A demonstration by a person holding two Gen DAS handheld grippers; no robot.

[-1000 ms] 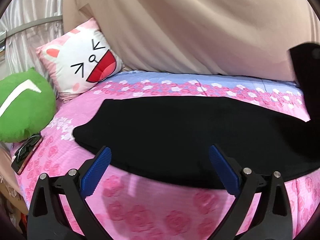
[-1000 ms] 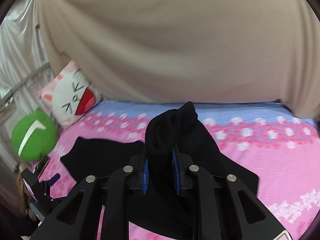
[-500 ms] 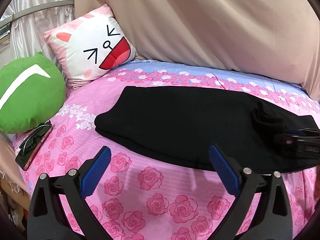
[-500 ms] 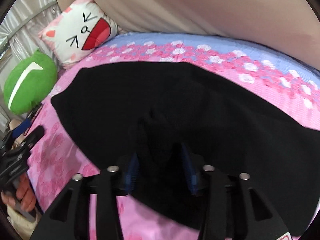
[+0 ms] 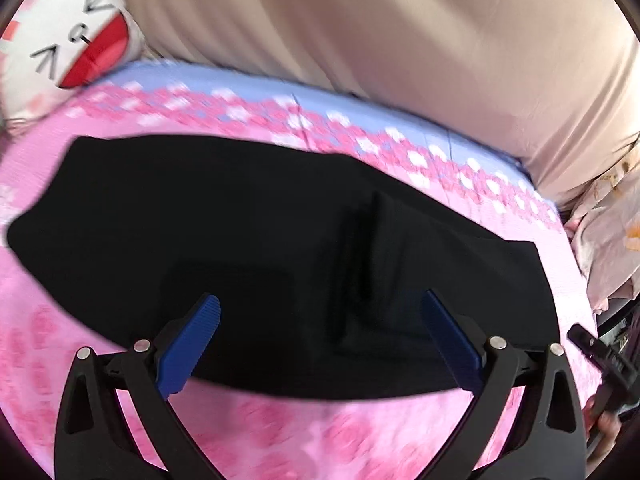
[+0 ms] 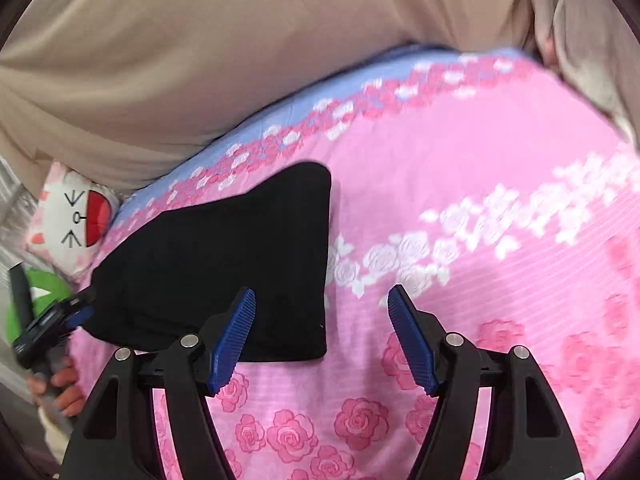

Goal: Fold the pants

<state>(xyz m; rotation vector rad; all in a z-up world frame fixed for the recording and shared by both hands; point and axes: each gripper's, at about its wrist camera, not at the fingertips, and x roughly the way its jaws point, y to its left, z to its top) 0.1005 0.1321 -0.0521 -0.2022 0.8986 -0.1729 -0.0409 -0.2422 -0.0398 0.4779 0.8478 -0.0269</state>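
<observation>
Black pants (image 5: 248, 240) lie folded flat on the pink rose bedsheet (image 5: 280, 436), with a raised fold ridge right of centre. My left gripper (image 5: 320, 320) hovers open over their near edge, nothing between its blue pads. In the right wrist view the pants (image 6: 224, 264) lie to the left, their right end squared off. My right gripper (image 6: 322, 320) is over that end's near corner; its jaws are opening and hold nothing, the left pad above black cloth, the right pad above bare sheet. The left gripper (image 6: 76, 316) shows at the far left, a hand on its handle.
A cat-face pillow (image 5: 68, 44) sits at the head of the bed, a green cushion (image 6: 44, 292) beside it. A beige curtain (image 5: 400, 40) hangs behind the bed. Pale bedding (image 5: 608, 232) is bunched at the right. The sheet right of the pants (image 6: 500, 240) is bare.
My right gripper let go of the pants end it had carried over, opened, and drew back to the right. The pants now lie folded shorter. My left gripper swung right over the pants.
</observation>
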